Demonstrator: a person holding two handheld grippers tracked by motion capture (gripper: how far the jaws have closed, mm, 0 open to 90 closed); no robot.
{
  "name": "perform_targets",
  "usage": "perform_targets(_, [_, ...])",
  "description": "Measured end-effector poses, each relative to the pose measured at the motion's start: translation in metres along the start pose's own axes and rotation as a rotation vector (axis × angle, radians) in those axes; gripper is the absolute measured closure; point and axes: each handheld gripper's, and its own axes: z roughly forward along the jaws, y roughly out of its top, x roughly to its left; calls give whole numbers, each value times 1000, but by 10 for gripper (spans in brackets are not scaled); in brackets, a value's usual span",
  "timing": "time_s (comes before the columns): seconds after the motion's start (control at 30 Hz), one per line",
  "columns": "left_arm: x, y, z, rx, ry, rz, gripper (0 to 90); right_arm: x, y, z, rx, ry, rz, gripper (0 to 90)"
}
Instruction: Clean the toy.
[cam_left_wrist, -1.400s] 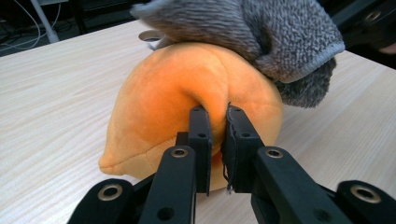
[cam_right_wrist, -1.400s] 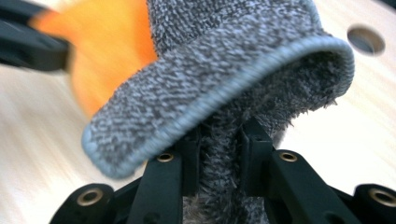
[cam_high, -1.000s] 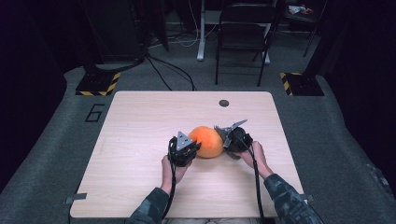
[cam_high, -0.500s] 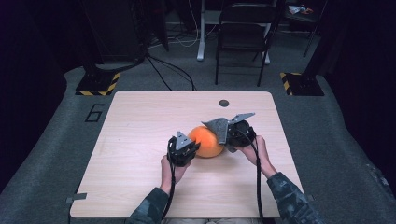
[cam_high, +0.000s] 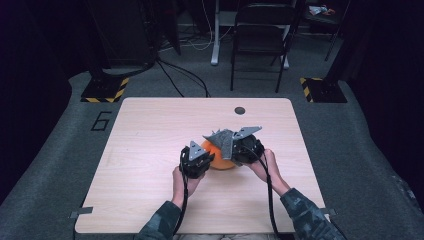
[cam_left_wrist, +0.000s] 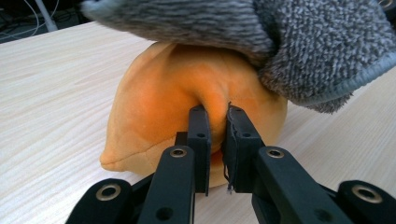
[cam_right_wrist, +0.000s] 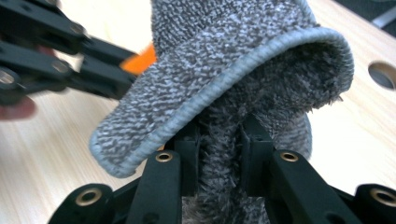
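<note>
Left hand-held gripper (cam_left_wrist: 217, 114) pinches the orange plush (cam_left_wrist: 154, 121) to anchor it while my right hand-held gripper (cam_right_wrist: 219, 135), clamped on the grey cloth (cam_right_wrist: 243, 56), lifts it clear.

Numeral "6" (cam_high: 101, 120) on grey floor left of table (cam_high: 150, 150)

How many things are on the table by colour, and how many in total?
Orange: 1, the orange plush toy, pinched by the left gripper.
Grey: 1, the grey cloth, held by the right gripper over the toy.
Total: 2.
</note>
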Motion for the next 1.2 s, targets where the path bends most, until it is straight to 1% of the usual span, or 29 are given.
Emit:
perform_targets(0.03, [0,0,0,5,0,-2,817,-2,-2,1,12,-4,10,729])
perform_targets(0.07, [1,-1,0,2,5,-7,817,-6,-4,2,22,-5,8,729])
perform_targets(0.1, [2,-1,0,8,10,-4,817,-8,-5,4,36,-8,22,729])
perform_targets(0.13, [2,-2,0,5,14,-13,817,-10,-7,5,47,-12,27,729])
perform_targets(0.17, [4,-2,0,16,14,-11,818,-13,-9,7,62,-8,36,729])
perform_targets(0.27, [6,-3,0,24,25,-27,818,-19,-12,11,82,-12,56,728])
perform_targets(0.47, [9,-5,0,35,39,-30,819,-27,-22,22,134,-27,89,728])
perform_targets(0.5, [10,-5,0,39,37,-31,819,-28,-24,24,148,-25,90,728])
perform_targets(0.6, [10,-5,0,44,38,-36,819,-32,-28,30,165,-33,96,728])
perform_targets(0.77, [11,-6,1,45,45,-38,819,-37,-43,49,228,-53,131,728])
perform_targets(0.8, [11,-6,1,43,48,-39,819,-39,-46,53,225,-47,128,728])
perform_targets(0.83, [12,-6,1,42,50,-41,819,-39,-46,55,227,-43,139,728])
perform_targets(0.87, [13,-7,0,48,48,-45,819,-39,-45,55,230,-47,127,727])
perform_targets(0.93, [14,-7,0,49,51,-47,819,-38,-43,52,233,-56,107,727])
perform_targets(1.0, [16,-7,0,51,58,-53,819,-40,-40,47,231,-44,117,728])
perform_targets(1.03, [17,-8,-1,51,62,-61,819,-42,-37,42,221,-49,119,728])
perform_targets(1.07, [18,-8,-1,50,66,-63,819,-42,-34,36,208,-52,134,729])
perform_targets(1.1, [20,-8,-1,56,67,-63,819,-43,-31,30,182,-48,126,729])
perform_targets(1.13, [20,-9,-1,55,68,-70,818,-41,-26,21,158,-37,125,729])
perform_targets(1.17, [21,-9,-1,57,70,-70,818,-40,-22,15,138,-35,122,729])
perform_targets(1.2, [21,-9,-1,56,72,-77,818,-36,-18,9,117,-19,116,730])
